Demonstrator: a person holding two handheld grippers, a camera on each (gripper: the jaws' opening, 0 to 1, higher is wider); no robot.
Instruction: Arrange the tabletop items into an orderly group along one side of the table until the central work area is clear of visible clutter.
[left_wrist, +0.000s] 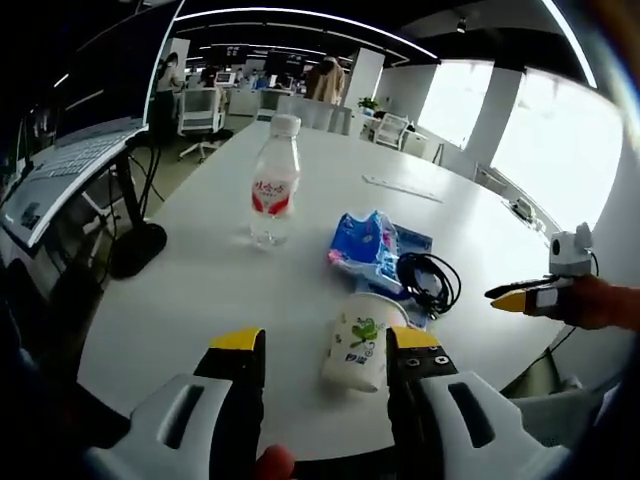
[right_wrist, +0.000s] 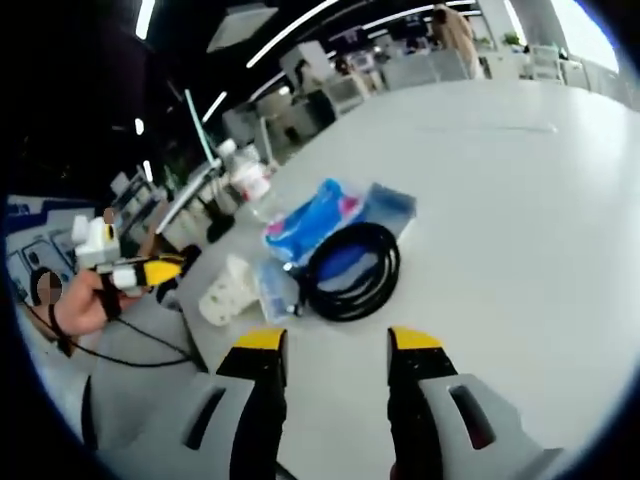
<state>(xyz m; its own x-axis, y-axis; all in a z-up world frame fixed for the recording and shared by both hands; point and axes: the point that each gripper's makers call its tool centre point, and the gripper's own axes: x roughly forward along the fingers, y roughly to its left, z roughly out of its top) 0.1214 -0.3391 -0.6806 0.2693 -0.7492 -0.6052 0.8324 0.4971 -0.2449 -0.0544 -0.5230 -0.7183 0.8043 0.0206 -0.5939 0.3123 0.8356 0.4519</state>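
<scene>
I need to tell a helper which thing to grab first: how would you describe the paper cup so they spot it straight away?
On the big white table, look at the small cluster near the edge by the left gripper. The paper cup lies on its side just ahead of the open jaws, in front of the blue tissue pack and beside the coiled black cable. It is the only white thing there, printed with a green leaf design.
</scene>
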